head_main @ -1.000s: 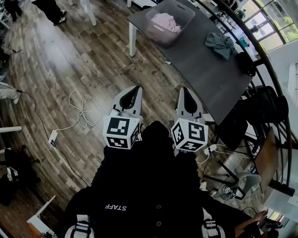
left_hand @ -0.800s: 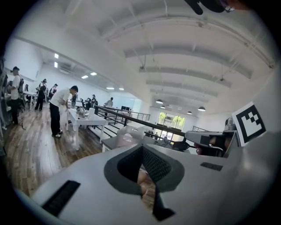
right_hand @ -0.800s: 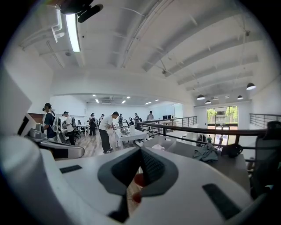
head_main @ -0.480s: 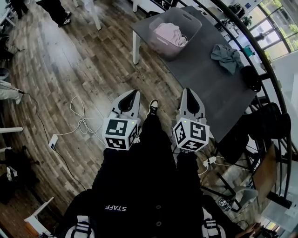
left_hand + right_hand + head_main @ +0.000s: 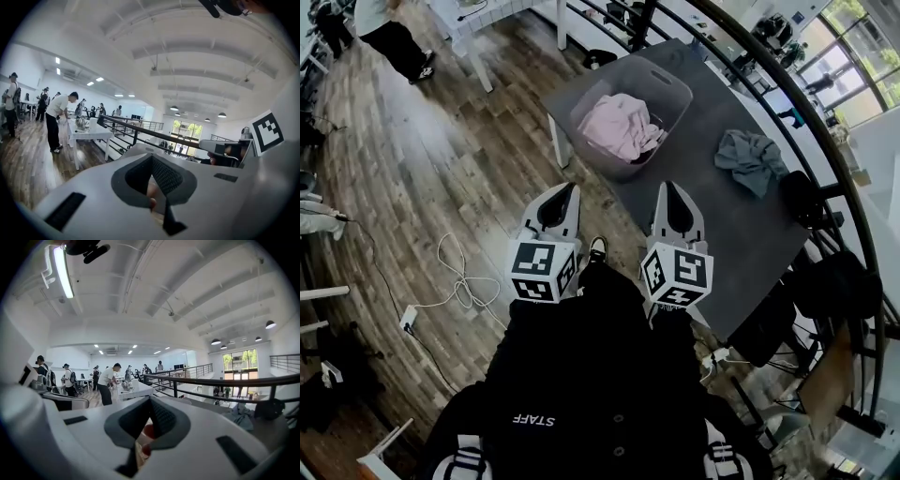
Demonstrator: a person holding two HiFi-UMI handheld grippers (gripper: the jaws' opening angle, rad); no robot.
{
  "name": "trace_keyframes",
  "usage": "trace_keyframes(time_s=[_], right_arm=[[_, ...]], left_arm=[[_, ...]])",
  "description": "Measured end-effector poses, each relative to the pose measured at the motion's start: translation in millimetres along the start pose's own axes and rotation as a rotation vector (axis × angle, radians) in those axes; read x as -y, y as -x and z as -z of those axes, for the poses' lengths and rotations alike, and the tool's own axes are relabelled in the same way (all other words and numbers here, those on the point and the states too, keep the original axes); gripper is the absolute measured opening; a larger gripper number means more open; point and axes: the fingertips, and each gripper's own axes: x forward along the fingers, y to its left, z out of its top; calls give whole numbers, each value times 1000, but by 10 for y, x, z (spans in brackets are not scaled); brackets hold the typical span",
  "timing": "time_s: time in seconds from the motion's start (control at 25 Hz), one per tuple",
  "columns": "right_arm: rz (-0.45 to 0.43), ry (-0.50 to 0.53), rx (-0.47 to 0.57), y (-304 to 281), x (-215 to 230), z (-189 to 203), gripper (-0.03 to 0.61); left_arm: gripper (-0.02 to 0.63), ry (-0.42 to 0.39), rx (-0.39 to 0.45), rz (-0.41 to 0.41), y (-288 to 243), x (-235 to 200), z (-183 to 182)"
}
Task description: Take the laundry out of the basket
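A grey plastic laundry basket (image 5: 661, 82) stands at the near-left end of a dark grey table (image 5: 712, 216), with pink laundry (image 5: 619, 129) piled inside. A grey-green garment (image 5: 750, 159) lies loose on the table to its right. My left gripper (image 5: 570, 188) and right gripper (image 5: 672, 187) are held side by side in front of my body, pointing at the basket and just short of the table edge. Both are shut with nothing in them. In the left gripper view the left gripper (image 5: 151, 157) points over a railing, and the right gripper (image 5: 149, 399) does the same in the right gripper view.
A black object (image 5: 802, 197) lies at the table's right end, by a curved black railing (image 5: 853, 225). A dark chair (image 5: 839, 281) stands right of the table. A white cable (image 5: 459, 272) trails over the wooden floor at left. A person (image 5: 389, 28) stands by a white table (image 5: 478, 19) far left.
I have stepped towards the table: the basket and table sit lower and nearer to both grippers than before. The grippers keep the same pose, still shut.
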Motion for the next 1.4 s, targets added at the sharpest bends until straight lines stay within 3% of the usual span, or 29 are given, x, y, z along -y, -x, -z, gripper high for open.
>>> trace_keyframes(time_s=[0.32,0.8,0.92,1.08,1.4], right_arm=[[-42,-9,-51,-960,397,-7,15],[-59,-55,-156,-1675,425,206,20],[-64,-50,-213,-1816,338,300,91],[-82,-57,-259,-2022,205,414,117],[-159,-117,-365,-2428,88,703,266]], left_arm=[[0,5,-56,-22,-974,-127,-142],[0,21,-122,-33,-1595,-490,-134],[0,35,-149,-23,-1699,-614,-106],[0,37,-167,-7,-1839,-783,-112],[0,43,-232,6,-2105,-985,81]])
